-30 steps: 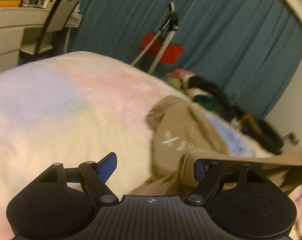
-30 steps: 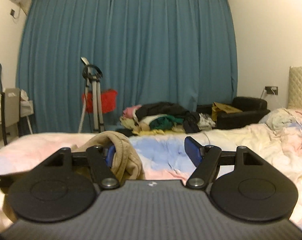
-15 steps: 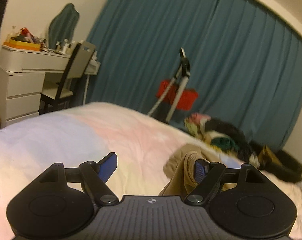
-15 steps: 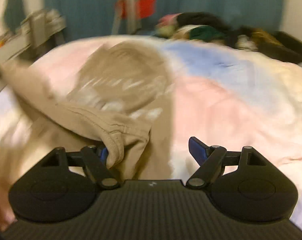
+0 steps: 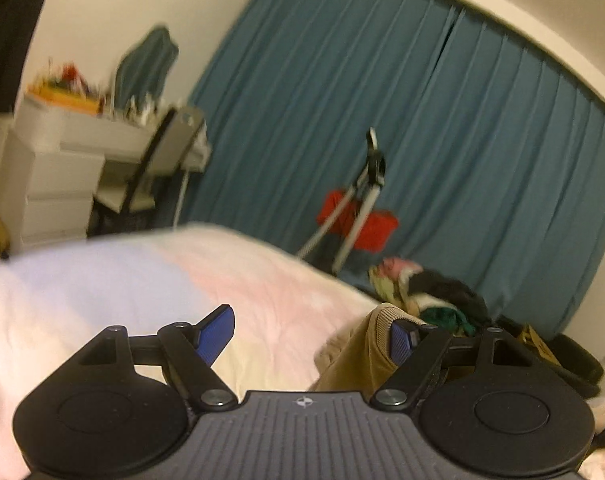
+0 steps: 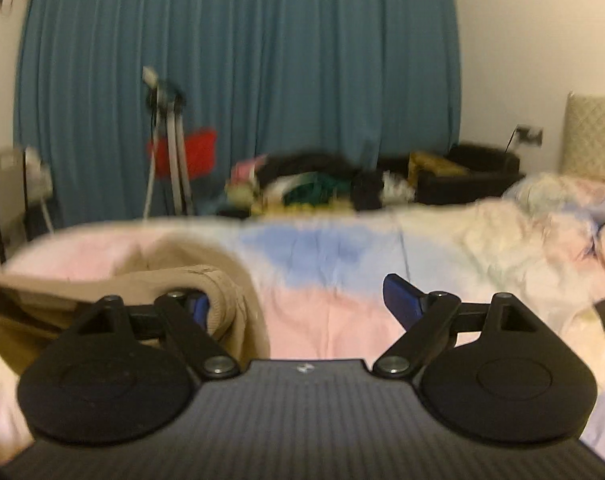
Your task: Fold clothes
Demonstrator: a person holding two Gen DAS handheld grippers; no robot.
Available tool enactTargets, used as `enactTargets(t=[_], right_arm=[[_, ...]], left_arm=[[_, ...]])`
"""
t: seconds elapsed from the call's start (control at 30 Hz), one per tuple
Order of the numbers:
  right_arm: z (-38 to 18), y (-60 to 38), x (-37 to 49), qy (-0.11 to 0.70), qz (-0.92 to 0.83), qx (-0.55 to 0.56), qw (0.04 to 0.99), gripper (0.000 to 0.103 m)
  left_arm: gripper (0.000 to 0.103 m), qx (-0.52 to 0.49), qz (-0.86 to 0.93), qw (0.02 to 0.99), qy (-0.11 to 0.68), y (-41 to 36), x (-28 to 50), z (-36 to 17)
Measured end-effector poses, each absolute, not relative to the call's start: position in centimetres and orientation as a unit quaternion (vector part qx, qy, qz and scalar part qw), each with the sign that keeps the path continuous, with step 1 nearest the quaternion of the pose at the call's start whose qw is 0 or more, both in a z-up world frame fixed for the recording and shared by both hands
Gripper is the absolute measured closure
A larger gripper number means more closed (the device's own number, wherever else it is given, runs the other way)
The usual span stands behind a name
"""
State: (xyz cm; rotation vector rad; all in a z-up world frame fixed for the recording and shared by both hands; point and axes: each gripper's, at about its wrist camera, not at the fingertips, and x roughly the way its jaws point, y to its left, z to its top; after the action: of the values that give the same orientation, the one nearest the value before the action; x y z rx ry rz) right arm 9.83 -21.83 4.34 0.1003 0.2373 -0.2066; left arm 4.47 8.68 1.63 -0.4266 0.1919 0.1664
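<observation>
A tan garment (image 5: 362, 354) with a ribbed hem lies on the pastel bedspread (image 5: 114, 296). My left gripper (image 5: 308, 334) stands open, and the garment's ribbed edge hangs over its right finger (image 5: 400, 342). In the right wrist view the same tan garment (image 6: 206, 280) hangs over the left finger (image 6: 200, 306) of my right gripper (image 6: 302, 300), which is also open. The cloth stretches away to the left from there. Neither pair of jaws is closed on the fabric.
A pile of clothes (image 6: 310, 184) lies beyond the bed's far edge by the blue curtain (image 6: 238, 80). A tripod (image 5: 362, 208) with a red item stands there. A white desk (image 5: 62, 152) and chair (image 5: 162, 160) are at left. Rumpled bedding (image 6: 542, 232) lies at right.
Both grippers tilted up, so the room fills the views again. The tan garment stays hooked over one finger of each gripper. The right view was pointed down at the garment half a second ago.
</observation>
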Motion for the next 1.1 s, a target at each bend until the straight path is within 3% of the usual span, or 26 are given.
enactTargets(t=[0.17,0.4,0.53,0.73,0.87,1.1], right_arm=[[12.5,-22.6,6.8,0.049,-0.082,0.093,0.991,0.018],[26.3,-22.7,0.4,-0.06,-0.065,0.083,0.993,0.018],[33.2,-22.7,-3.7,-0.106,-0.038,0.08,0.99,0.018],[40.0,-22.6,-8.2,-0.176,-0.034,0.073,0.981,0.018],[41.0,-23.1,-7.1,-0.16,-0.034,0.075,0.984,0.017],[34.5,-24.8,2.6,-0.049,-0.059,0.058,0.995,0.018]], left_arm=[[0.023,-0.216,0.078,0.972,0.046,8.7,2.7,9.2],[0.016,-0.198,0.06,0.975,-0.082,8.9,-2.8,24.8],[0.015,-0.21,0.039,0.972,-0.099,10.3,-5.9,33.6],[0.009,-0.213,0.003,0.97,-0.117,11.4,-8.4,42.5],[0.004,-0.198,-0.008,0.976,-0.095,11.4,-7.0,44.3],[0.003,-0.197,-0.036,0.98,0.007,10.4,4.0,38.6]])
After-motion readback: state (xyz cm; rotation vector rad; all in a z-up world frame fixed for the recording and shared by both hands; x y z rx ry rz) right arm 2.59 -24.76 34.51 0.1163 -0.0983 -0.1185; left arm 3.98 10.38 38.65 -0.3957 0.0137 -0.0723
